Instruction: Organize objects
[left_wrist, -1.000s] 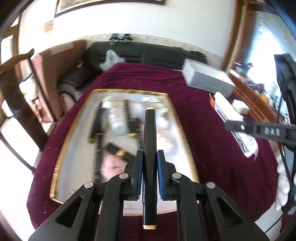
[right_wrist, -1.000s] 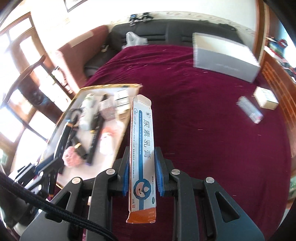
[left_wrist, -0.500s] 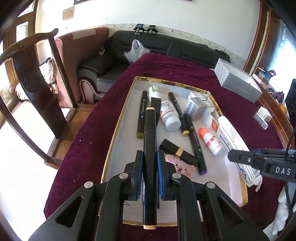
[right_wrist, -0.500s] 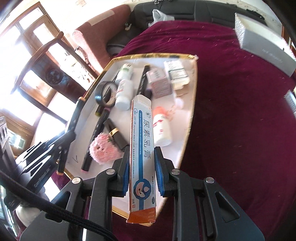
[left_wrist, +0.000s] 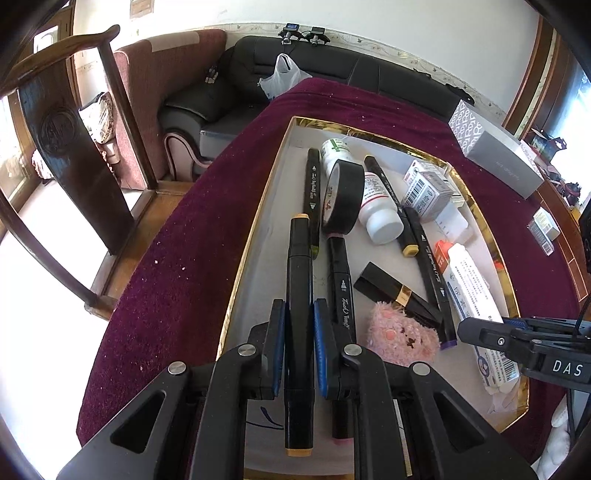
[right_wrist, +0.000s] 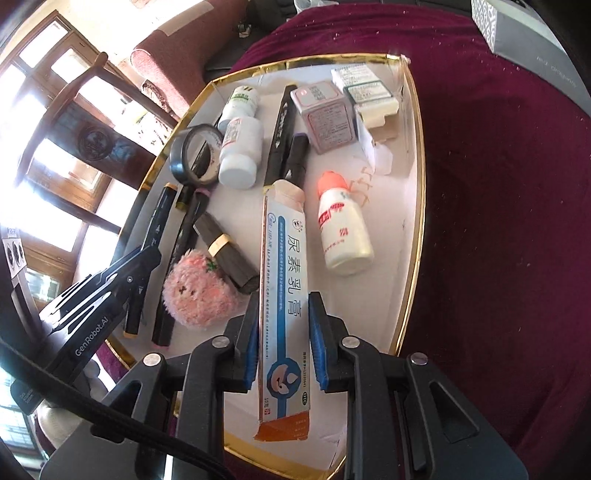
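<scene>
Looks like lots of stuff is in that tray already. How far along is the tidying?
Well along. The gold-edged tray already holds markers, pill bottles, a tape roll and a pink plush toy. In hand: the left gripper holds a black marker, the right gripper a cream box, both over the tray. Left: setting those down, perhaps the small boxes on the red cloth.

The grey box (right_wrist: 532, 33) is cut off by the right wrist picture's top edge. A black marker (left_wrist: 341, 295) runs partly hidden behind the left tool (left_wrist: 299, 347). Print on the small cartons (left_wrist: 424, 188) is too small to read.

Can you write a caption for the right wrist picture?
Right gripper holds an ointment box over the gold-rimmed tray.
</scene>
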